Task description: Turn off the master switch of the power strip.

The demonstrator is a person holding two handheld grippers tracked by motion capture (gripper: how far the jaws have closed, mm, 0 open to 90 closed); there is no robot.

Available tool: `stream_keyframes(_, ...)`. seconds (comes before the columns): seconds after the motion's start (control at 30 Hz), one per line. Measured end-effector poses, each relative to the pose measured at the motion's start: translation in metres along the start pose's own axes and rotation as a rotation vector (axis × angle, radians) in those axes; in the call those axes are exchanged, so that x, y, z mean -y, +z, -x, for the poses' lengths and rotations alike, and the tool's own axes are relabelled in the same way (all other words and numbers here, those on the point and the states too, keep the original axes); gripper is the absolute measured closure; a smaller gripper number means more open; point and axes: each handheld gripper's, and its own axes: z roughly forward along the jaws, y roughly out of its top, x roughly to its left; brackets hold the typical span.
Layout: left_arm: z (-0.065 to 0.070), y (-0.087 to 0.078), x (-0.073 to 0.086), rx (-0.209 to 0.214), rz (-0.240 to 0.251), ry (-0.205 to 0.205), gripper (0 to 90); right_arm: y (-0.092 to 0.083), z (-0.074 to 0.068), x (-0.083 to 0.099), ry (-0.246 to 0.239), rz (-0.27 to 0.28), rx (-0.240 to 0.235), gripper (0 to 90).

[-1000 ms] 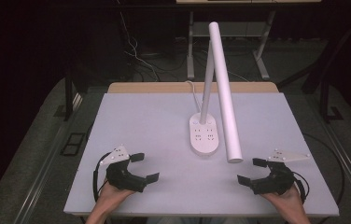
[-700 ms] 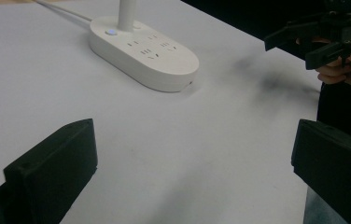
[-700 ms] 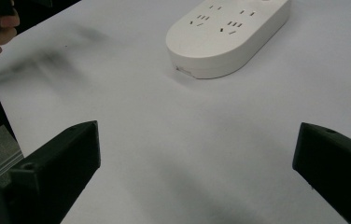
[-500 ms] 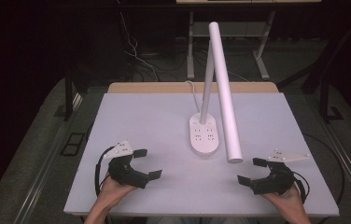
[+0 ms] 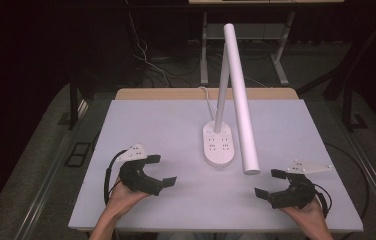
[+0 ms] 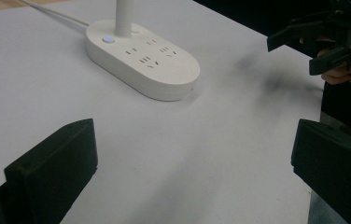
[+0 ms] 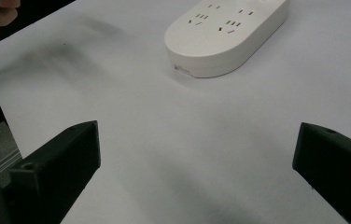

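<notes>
White oval plastic lamp base with sockets [image 5: 220,144] stands between and beyond my 2 grippers on the pale grey table [image 5: 176,125]. I see left gripper [image 5: 162,170] and right gripper [image 5: 271,183] spread wide, grasping nothing.

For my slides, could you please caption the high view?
Open left gripper and right gripper flank a white desk lamp.

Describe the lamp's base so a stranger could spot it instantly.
Start at the white table and look just right of its middle, between the two grippers but farther back. The lamp base lies flat there, a white oval. Unlike the thin upright stem and long tilted tube above it, its top carries rows of socket holes.
</notes>
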Motion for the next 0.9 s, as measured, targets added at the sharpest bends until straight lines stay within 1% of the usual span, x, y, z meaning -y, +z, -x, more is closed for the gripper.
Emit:
stream_keyframes(0.07,-0.001,0.001,-0.003,0.004,-0.001,0.004,0.0,0.0,0.0,0.0,0.001,-0.001,0.001,0.4)
stream_keyframes(0.1,-0.001,0.001,-0.004,0.004,0.005,-0.001,0.0,0.0,0.0,0.0,0.001,-0.001,0.001,0.4)
stream_keyframes(0.17,-0.002,0.002,-0.007,0.006,-0.003,0.006,0.0,0.0,0.0,0.0,0.001,-0.002,0.001,0.3)
stream_keyframes(0.33,-0.004,0.006,-0.014,0.013,-0.012,0.003,0.0,0.0,0.0,0.0,0.001,-0.003,0.002,0.3)
stream_keyframes(0.53,-0.006,0.011,-0.023,0.016,-0.027,0.017,0.0,0.0,0.0,0.0,-0.001,-0.004,0.002,0.3)
stream_keyframes(0.63,-0.007,0.012,-0.028,0.019,-0.026,0.019,0.0,0.0,0.0,0.0,-0.001,-0.003,0.002,0.3)
stream_keyframes(0.73,-0.009,0.014,-0.035,0.016,-0.03,0.027,0.0,0.0,0.001,0.0,0.001,-0.004,0.002,0.3)
stream_keyframes(0.9,-0.01,0.015,-0.04,0.013,-0.032,0.032,0.0,0.0,0.001,0.001,-0.003,-0.002,0.002,0.4)
